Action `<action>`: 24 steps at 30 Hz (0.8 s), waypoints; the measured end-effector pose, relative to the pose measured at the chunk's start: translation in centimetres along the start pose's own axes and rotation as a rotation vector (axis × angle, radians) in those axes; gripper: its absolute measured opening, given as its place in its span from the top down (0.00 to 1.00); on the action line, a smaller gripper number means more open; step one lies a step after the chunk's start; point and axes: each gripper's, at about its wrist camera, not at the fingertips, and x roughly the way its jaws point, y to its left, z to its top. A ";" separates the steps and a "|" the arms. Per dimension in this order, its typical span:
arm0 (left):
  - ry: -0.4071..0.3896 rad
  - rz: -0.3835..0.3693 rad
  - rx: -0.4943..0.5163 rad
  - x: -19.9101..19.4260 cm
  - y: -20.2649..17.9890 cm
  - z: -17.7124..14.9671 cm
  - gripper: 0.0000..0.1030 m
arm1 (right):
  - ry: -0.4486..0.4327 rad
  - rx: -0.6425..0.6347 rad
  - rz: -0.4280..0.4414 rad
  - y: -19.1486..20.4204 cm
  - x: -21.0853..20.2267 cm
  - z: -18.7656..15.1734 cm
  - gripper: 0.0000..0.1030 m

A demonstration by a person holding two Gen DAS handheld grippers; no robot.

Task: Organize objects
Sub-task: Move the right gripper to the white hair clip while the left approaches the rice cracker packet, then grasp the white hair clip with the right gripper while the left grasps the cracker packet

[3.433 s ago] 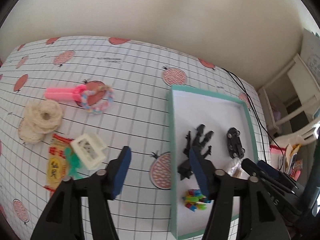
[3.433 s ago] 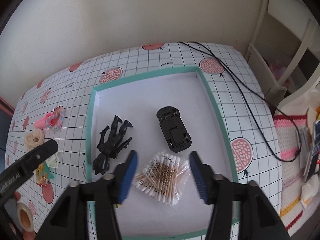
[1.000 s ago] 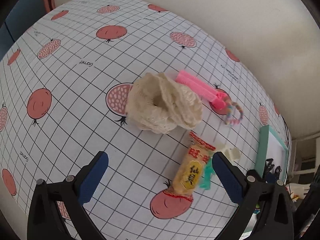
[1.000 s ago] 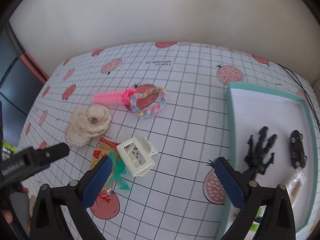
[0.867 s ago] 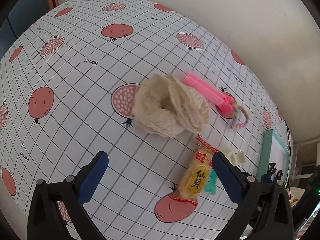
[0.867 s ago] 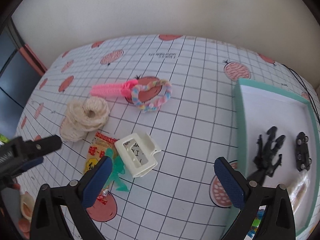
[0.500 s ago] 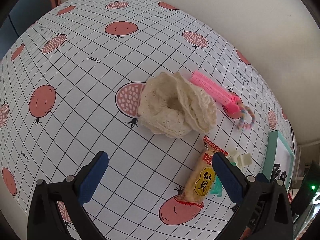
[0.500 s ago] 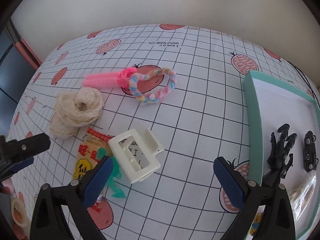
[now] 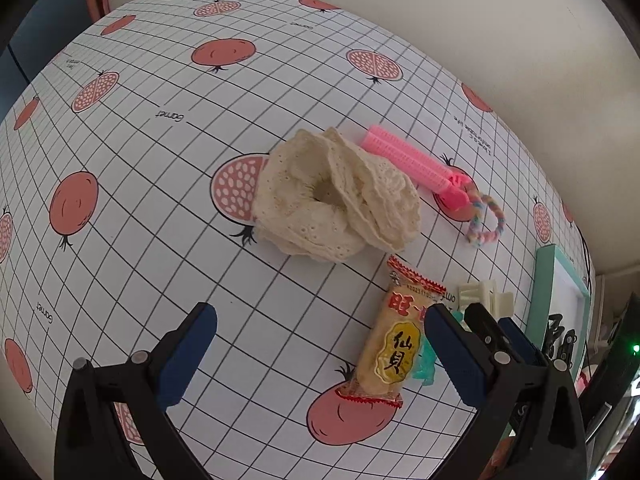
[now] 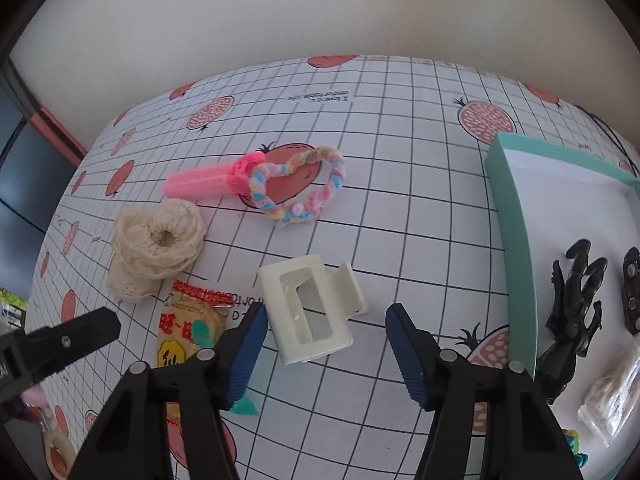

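- The cream hair claw clip (image 10: 310, 312) is seen lying on the tabletop (image 10: 400, 168) between the closing fingers of the right gripper (image 10: 324, 354), not yet pressed.
- The snack packet (image 10: 188, 328) and a green item under it are partly hidden by the left finger.
- Open gridded cloth is left toward the teal box (image 10: 516, 232).
- "Garnet" is printed on the cloth.
- The left gripper (image 9: 316, 354) is held wide open, empty.

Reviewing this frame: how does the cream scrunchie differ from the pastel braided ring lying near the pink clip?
The cream scrunchie is one colour, ruffled lace fabric; the braided ring twists pink, blue and yellow strands. The scrunchie is bulky with a small centre hole; the ring is a thin loop with a wide opening. The scrunchie lies by the snack packet; the ring touches the pink clip. Both are loops lying outside the teal box.
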 end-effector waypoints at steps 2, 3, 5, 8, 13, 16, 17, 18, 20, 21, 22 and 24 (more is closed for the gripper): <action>0.004 -0.001 0.010 0.1 -0.4 -0.1 0.00 | -0.001 0.020 0.019 -0.5 0.1 0.0 0.43; 0.006 0.000 0.013 0.2 -0.5 -0.2 0.00 | 0.000 0.024 0.015 -0.8 0.1 -0.1 0.47; 0.010 0.001 0.023 0.3 -0.9 -0.3 0.00 | -0.004 0.031 0.011 -1.1 -0.1 -0.1 0.48; 0.016 0.004 0.036 0.6 -1.4 -0.5 0.00 | -0.001 0.038 0.021 -1.5 -0.2 -0.1 0.48; 0.025 0.012 0.051 1.0 -2.1 -0.9 0.00 | 0.011 0.046 -0.002 -2.5 -0.6 -0.3 0.48; 0.033 0.030 0.065 1.7 -2.5 -1.2 0.00 | 0.026 0.066 -0.002 -3.2 -0.7 -0.4 0.48; 0.037 0.033 0.068 1.8 -2.6 -1.2 0.00 | 0.029 0.067 -0.005 -3.4 -0.8 -0.5 0.48; 0.041 0.036 0.071 2.0 -2.6 -1.3 0.00 | 0.031 0.068 -0.007 -3.4 -0.8 -0.5 0.48; 0.043 0.047 0.079 2.4 -2.9 -1.4 0.00 | 0.032 0.074 -0.003 -3.8 -1.0 -0.6 0.48; 0.044 0.057 0.086 2.6 -3.0 -1.5 0.00 | 0.032 0.075 0.001 -3.9 -1.0 -0.7 0.48; 0.045 0.070 0.097 2.8 -3.2 -1.6 0.00 | 0.033 0.074 0.003 -4.0 -1.1 -0.7 0.48; 0.050 0.088 0.111 3.3 -3.4 -1.8 0.00 | 0.033 0.069 0.000 -4.0 -1.0 -0.7 0.48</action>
